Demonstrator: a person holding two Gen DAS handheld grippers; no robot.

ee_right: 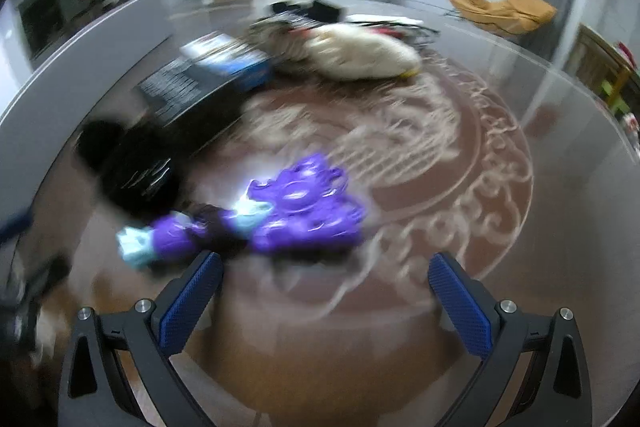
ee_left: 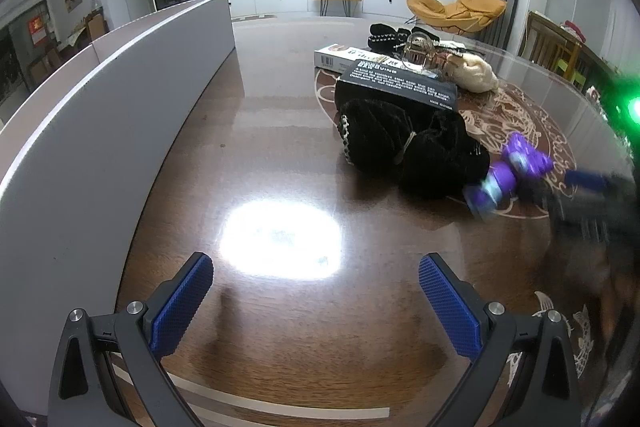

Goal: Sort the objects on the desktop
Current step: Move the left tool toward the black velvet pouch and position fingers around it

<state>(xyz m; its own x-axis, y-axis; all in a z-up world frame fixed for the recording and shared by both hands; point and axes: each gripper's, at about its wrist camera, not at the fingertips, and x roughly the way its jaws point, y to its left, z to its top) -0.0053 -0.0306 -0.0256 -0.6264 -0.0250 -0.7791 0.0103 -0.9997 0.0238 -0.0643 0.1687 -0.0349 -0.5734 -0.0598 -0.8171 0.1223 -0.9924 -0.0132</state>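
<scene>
A purple toy (ee_right: 296,211) with pale blue parts lies on the glass-topped table just ahead of my right gripper (ee_right: 326,277), which is open with nothing between its blue pads; this view is blurred. The same purple toy (ee_left: 508,173) shows at the right of the left wrist view, beside a black plush item (ee_left: 404,143). A dark box (ee_left: 400,85) rests on the plush. My left gripper (ee_left: 316,279) is open above bare table, well left of the pile. The right gripper (ee_left: 588,187) appears blurred at the right edge.
A grey panel (ee_left: 100,131) curves along the table's left side. Further back lie a white box (ee_left: 340,55), a cream plush (ee_left: 476,73), a clear glass piece (ee_left: 418,47) and black fabric (ee_left: 388,35). A bright light glare (ee_left: 280,243) sits on the tabletop.
</scene>
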